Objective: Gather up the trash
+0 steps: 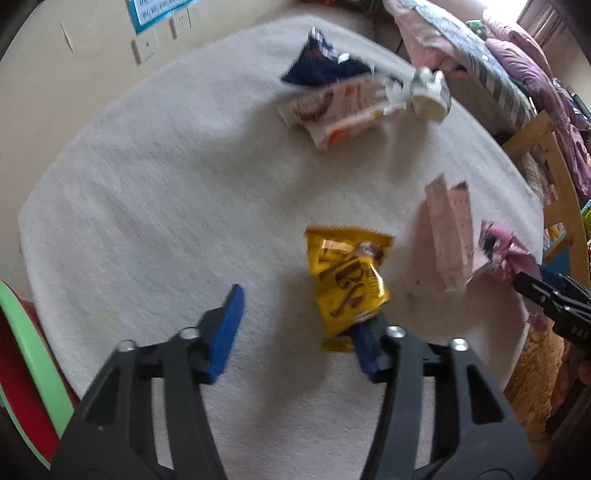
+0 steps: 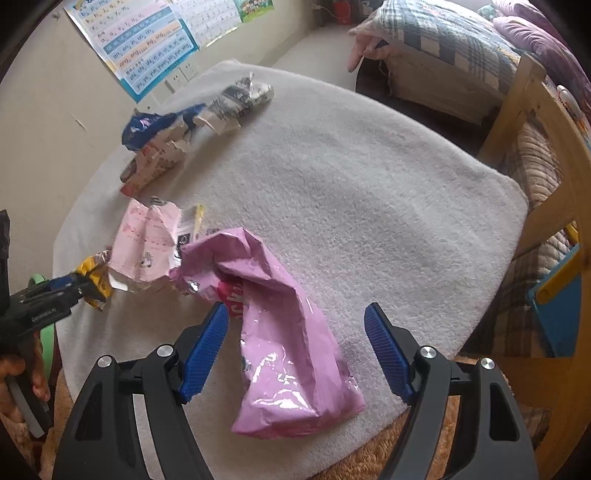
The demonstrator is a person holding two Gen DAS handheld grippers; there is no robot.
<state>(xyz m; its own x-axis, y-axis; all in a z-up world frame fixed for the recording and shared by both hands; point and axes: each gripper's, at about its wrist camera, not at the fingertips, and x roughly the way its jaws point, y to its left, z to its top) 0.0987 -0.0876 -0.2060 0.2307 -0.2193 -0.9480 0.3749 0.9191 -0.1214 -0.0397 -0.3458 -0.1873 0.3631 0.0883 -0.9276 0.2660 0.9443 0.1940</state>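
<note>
Two wall charts (image 2: 147, 40) of pinyin syllables: "ang, eng, ing, ong".

A fluffy off-white rug (image 2: 369, 206) spreads beneath and ahead of the jaws over a beige floor (image 2: 44, 155). Beyond the jaws and to their left, a cream wall (image 2: 74, 66) carries a blue-edged letter chart (image 2: 140, 44) and white wall sockets (image 2: 184, 74). To the right of the jaws stands a light wooden bed frame (image 2: 532, 122) piled with plaid and purple bedding (image 2: 450, 33), in soft daylight.
</note>
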